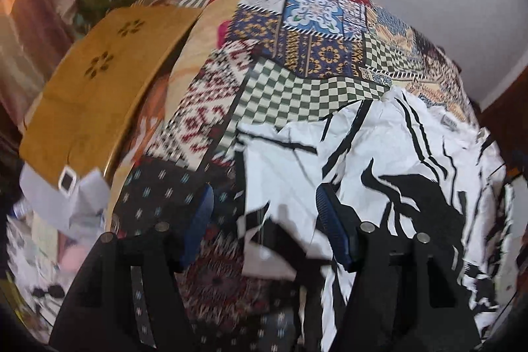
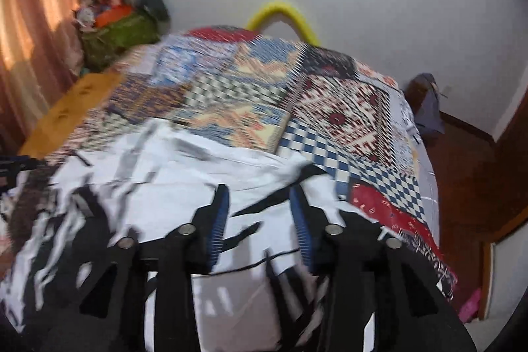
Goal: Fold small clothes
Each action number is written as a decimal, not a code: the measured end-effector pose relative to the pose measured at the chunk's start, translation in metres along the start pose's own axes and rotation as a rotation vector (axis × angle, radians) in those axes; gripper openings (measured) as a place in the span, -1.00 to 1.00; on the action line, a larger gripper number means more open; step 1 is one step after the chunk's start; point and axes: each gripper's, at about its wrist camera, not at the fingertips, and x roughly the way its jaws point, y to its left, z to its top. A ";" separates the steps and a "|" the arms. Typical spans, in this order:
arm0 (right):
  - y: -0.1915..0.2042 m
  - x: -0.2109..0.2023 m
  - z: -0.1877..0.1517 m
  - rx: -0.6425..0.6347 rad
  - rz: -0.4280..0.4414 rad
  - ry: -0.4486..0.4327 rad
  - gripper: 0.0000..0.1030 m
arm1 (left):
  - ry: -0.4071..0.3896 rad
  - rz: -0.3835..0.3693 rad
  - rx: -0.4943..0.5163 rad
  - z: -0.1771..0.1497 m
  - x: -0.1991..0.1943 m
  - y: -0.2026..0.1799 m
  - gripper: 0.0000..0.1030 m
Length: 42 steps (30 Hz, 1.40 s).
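Observation:
A crumpled white garment with black streaks (image 1: 379, 160) lies on a patchwork bedspread (image 1: 297, 61). My left gripper (image 1: 264, 197) is open, its blue-padded fingers (image 1: 201, 220) spread over the garment's left edge, just above it. In the right wrist view the same garment (image 2: 171, 167) fills the near half of the bed. My right gripper (image 2: 259, 190) is open above the garment's far right part, with cloth showing between the fingers (image 2: 219, 220). I see no cloth pinched by either gripper. Both views are motion-blurred.
A mustard cushion (image 1: 99, 81) with flower marks lies at the bed's left. A green bag (image 2: 118, 35) of clutter stands at the far left corner by a curtain. A yellow hoop (image 2: 283, 17) rises behind the bed. The bed's right edge (image 2: 425, 187) drops to a brown floor.

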 end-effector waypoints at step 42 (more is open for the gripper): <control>0.054 0.033 -0.109 -0.090 0.147 0.229 0.14 | -0.042 0.034 -0.093 -0.019 0.018 0.019 -0.93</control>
